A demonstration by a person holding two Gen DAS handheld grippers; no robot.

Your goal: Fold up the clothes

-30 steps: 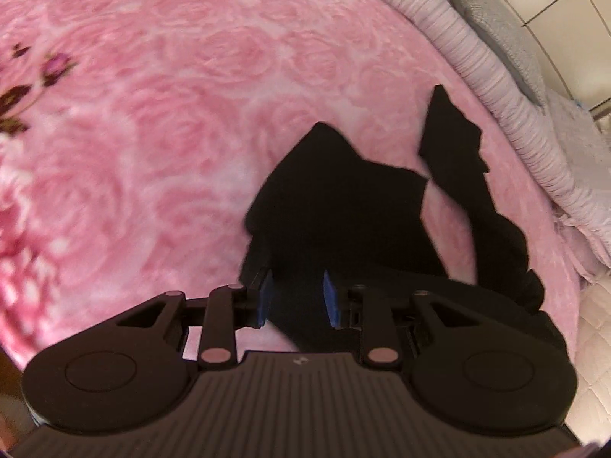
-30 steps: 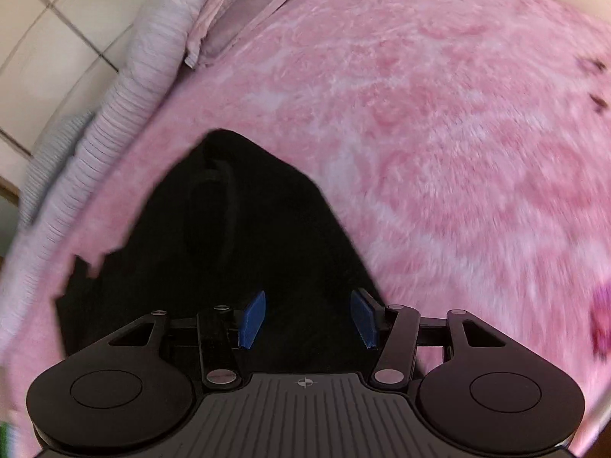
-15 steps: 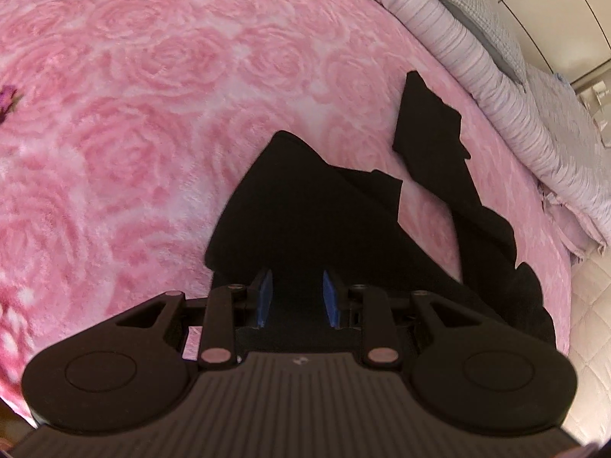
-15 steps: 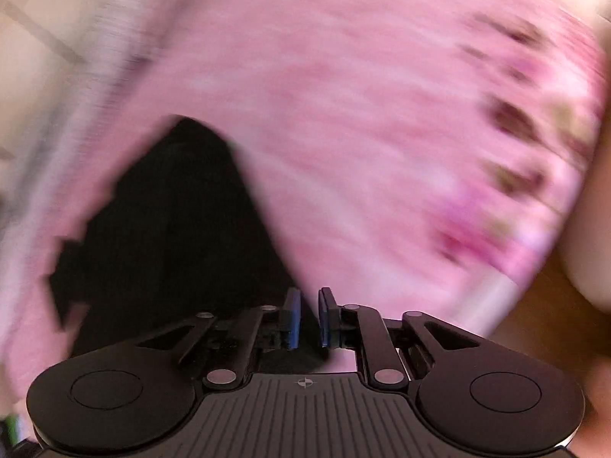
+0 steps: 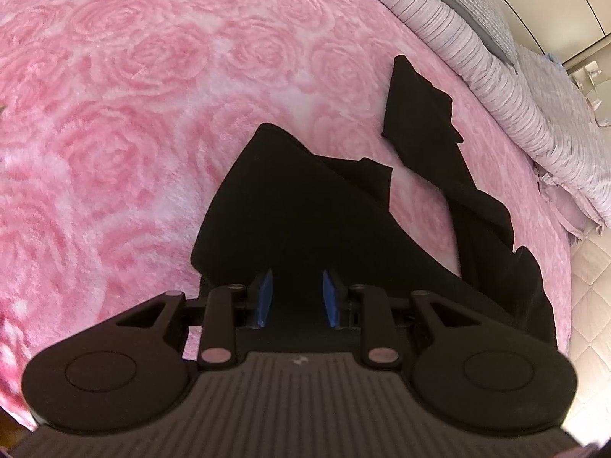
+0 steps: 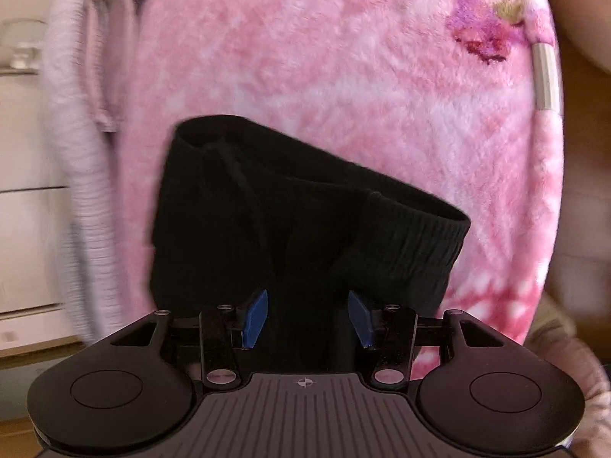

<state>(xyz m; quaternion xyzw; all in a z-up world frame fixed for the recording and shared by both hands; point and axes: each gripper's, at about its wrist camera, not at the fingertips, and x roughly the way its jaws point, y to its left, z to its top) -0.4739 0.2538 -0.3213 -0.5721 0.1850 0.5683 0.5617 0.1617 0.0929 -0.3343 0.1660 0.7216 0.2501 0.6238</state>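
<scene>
My left gripper [image 5: 297,297] sits low over the black garment [image 5: 305,210], blue pads apart with dark cloth between them. I can't tell if they pinch it; black on black hides the contact. My right gripper [image 6: 307,318] has just been opening, jaws wide apart, cloth under the gap but pads not pressing on it.

The garment lies on the pink blanket [image 5: 133,114], half bunched. In the left view it is a rough triangle with a long strip running up toward the striped bedding [image 5: 496,76]. In the right view the ribbed band [image 6: 412,236] faces me, folded over on itself, one end open like a tube.

Risks, as I judge them:
- Right jaws are open over a thick, doubled band. If I close there I may catch only the top layer and the fold drags crooked.
- The long strip is twisted and lies well apart from the main body. Folding now would trap that twist inside.
- The blanket is deep plush. Pads pushed down could grab pile along with cloth and pull the blanket up.
- If the left pads aren't really gripping, any pull from the right just slides the whole garment.
- All-black knit gives no visible edges or seams, so lining up corners is guesswork.

Textures: garment is soft matte knit, limp, ribbed at the band. Blanket is fluffy fleece with a raised rose pattern, a purple flower print [image 6: 481,34] near its edge. Bedding at the far side is ridged, pale lilac.
</scene>
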